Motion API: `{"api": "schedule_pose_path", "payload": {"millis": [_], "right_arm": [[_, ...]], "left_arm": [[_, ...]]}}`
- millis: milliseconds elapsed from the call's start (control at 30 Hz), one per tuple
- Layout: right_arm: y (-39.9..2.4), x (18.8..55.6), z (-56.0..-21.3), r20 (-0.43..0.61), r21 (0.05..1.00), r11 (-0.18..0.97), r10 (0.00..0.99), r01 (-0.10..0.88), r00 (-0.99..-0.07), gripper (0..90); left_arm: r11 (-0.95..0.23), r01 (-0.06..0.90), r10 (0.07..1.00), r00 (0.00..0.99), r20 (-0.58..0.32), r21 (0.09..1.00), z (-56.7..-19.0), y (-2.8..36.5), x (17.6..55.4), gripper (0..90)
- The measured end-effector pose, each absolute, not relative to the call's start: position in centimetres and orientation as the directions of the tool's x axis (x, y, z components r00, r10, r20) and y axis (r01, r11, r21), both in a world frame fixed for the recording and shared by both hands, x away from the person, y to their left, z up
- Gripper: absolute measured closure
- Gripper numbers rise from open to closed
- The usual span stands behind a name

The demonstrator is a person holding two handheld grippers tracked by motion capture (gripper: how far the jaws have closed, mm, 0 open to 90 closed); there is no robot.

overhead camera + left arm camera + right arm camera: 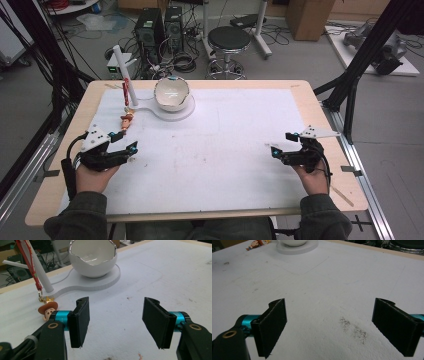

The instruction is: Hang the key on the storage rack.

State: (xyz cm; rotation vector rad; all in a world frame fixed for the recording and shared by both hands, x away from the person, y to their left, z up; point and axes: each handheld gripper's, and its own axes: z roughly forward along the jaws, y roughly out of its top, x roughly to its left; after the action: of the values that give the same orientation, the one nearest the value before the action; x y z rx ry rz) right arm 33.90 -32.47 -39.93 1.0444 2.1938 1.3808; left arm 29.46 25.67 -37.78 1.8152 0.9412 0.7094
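We've got the left tool [125, 141] sitting low over the white sheet [225, 150] on the desk [300, 85], at the left side in the high view, and its jaws are spread wide with nothing between them. In the left gripper view the little cowboy-hat figure keychain [48, 309] lies flat on the sheet just beside the left jaw, off to its outer side, not touching it as far as we can tell. The figure hangs on a red strap [31, 267] that runs up along the white slanted post [40, 270].

That post rises from a flat white base [100, 282], and a white eggshell-shaped bowl [92, 257] stands on the round end of the same base, just past the keychain from where we're holding.

Our right tool [285, 144] is well apart from all that, over at the right side of the sheet, jaws also spread with only bare sheet under them. The right gripper view has a grey smudge [353, 328] on the sheet between its jaws.
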Motion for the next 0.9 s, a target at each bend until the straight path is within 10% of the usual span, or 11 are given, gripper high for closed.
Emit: {"api": "schedule_pose_path", "payload": {"millis": [900], "right_arm": [[-32.5,33.7,-40.1,0.080,0.877,0.269,0.734,0.397,-0.674,11.8]], "left_arm": [[-0.255,0.322,0.841,0.539,0.045,0.912,-38.8,26.3,26.9,34.3]]}}
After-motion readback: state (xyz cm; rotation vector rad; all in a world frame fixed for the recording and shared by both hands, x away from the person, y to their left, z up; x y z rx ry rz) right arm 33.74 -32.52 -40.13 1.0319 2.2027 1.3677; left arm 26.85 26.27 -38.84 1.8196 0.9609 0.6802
